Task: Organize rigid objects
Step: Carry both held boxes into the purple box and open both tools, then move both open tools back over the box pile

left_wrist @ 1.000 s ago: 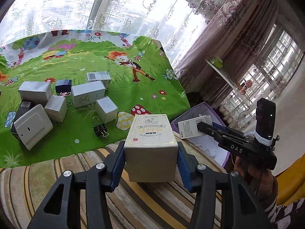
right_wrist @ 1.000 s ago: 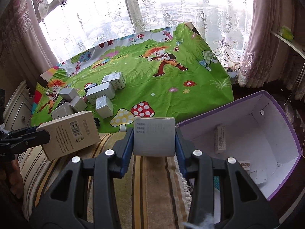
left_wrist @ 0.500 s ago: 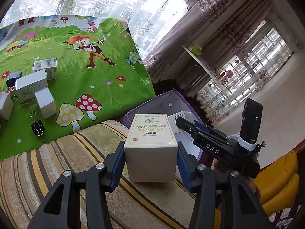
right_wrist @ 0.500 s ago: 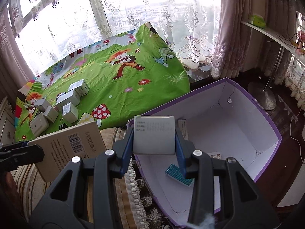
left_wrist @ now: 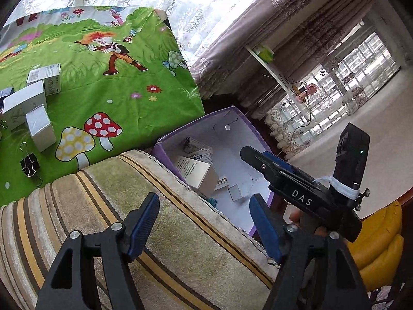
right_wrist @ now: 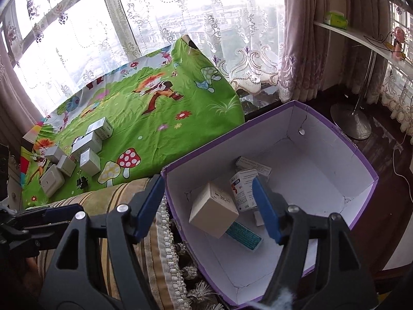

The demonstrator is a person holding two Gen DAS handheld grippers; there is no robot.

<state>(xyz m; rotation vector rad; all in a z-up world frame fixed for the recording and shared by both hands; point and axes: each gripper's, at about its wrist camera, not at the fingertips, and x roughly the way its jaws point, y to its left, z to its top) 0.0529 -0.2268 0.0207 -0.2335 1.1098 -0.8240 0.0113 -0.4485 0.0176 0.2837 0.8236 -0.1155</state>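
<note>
Lace curtains and a bright window back a surface draped in a green cartoon cloth (right_wrist: 165, 118), with a striped fringed throw (left_wrist: 160, 222) nearer the cameras and a purple cardboard box (right_wrist: 361, 160) with a white inside set below its edge.

The left claw (left_wrist: 204, 219) is spread and opening, nothing between its blue pads; it hangs over the throw's fringe, with the purple box just ahead and to its right. The right claw (right_wrist: 209, 204) is likewise spread and opening, over the near-left corner of the box. Between its fingers, but below them and untouched, a beige carton (right_wrist: 214, 210) sits tilted in the box. Just right of it stands a white medicine carton (right_wrist: 244, 186), partly behind the right finger, and a teal flat pack (right_wrist: 244, 236) lies under the beige carton's near corner — a further white carton (right_wrist: 254, 166) lies beyond.

Far ahead and left of both claws, several silver and white small boxes (right_wrist: 89, 159) cluster on the green cloth beside a black binder clip (right_wrist: 82, 182).
</note>
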